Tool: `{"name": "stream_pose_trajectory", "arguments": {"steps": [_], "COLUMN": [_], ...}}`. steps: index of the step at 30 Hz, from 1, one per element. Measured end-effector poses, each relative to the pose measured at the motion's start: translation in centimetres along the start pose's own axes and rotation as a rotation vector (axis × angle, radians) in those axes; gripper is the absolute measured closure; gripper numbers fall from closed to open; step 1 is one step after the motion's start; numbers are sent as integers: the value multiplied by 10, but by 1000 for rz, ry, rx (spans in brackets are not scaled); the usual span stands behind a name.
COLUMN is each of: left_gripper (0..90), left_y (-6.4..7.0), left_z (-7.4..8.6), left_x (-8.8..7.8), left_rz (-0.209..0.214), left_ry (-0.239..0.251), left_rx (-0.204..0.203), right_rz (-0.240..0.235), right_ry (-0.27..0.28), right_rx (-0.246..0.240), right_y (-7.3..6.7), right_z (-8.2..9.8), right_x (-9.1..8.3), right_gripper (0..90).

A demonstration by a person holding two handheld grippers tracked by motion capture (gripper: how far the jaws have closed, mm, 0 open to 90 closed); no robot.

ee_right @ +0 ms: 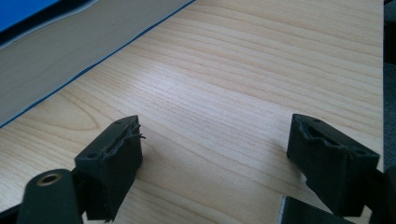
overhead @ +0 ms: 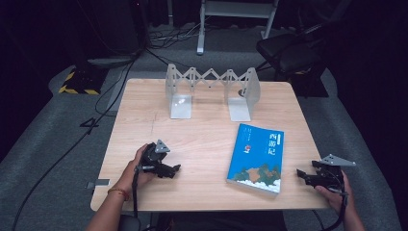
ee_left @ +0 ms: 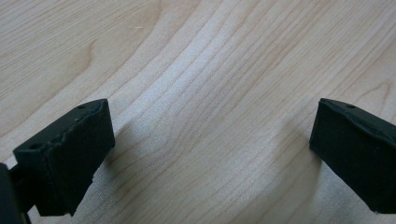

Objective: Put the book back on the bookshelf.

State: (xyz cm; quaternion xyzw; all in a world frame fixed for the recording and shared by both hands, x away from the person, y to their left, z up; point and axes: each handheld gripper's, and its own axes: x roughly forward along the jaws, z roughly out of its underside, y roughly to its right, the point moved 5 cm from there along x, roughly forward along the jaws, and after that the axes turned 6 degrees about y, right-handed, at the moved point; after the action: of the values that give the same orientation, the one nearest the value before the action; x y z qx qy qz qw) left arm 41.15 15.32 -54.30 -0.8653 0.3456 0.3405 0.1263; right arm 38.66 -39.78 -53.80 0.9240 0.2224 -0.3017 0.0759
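Note:
A blue book [overhead: 257,156] with a painted landscape cover lies flat on the wooden table [overhead: 207,139], right of centre. My left gripper [overhead: 174,169] rests low on the table at the front left, jaws pointing right toward the book, open with bare wood between them [ee_left: 212,135]. My right gripper [overhead: 302,175] sits near the table's front right corner, jaws pointing left at the book, open and empty [ee_right: 215,140]. In the right gripper view the book's page edge [ee_right: 60,60] lies just ahead at the upper left.
A grey metal expanding bookend rack [overhead: 211,89] stands at the back of the table, its two upright ends joined by a scissor lattice. A dark chair [overhead: 288,50] and cables lie on the floor beyond the table.

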Motion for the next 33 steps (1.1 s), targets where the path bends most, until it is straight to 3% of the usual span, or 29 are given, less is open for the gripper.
{"name": "stream_pose_trajectory", "arguments": {"steps": [6,10,15,18,25,33], "left_gripper": [8,8,8,9,8,9], "left_y": [8,11,13,14,16,19], "left_z": [4,4,5,5,6,7], "left_x": [-4,-5,-5,-5,-6,-7], "left_rz": [9,5,16,17,19,40], "left_ry": [0,-2,-3,-4,2,1], "left_rx": [16,3,16,24,20,39], "right_rz": [1,-3,-112,-153,-170,-239], "right_ry": [0,2,0,-8,-39,-43], "right_rx": [0,-2,-83,-114,-130,-181], "right_y": [0,-1,-12,-16,-22,-33], "right_z": [0,0,-1,-4,-17,-32], "right_x": [0,-1,0,3,21,41], "right_gripper": [181,203,213,192,158,148]}}
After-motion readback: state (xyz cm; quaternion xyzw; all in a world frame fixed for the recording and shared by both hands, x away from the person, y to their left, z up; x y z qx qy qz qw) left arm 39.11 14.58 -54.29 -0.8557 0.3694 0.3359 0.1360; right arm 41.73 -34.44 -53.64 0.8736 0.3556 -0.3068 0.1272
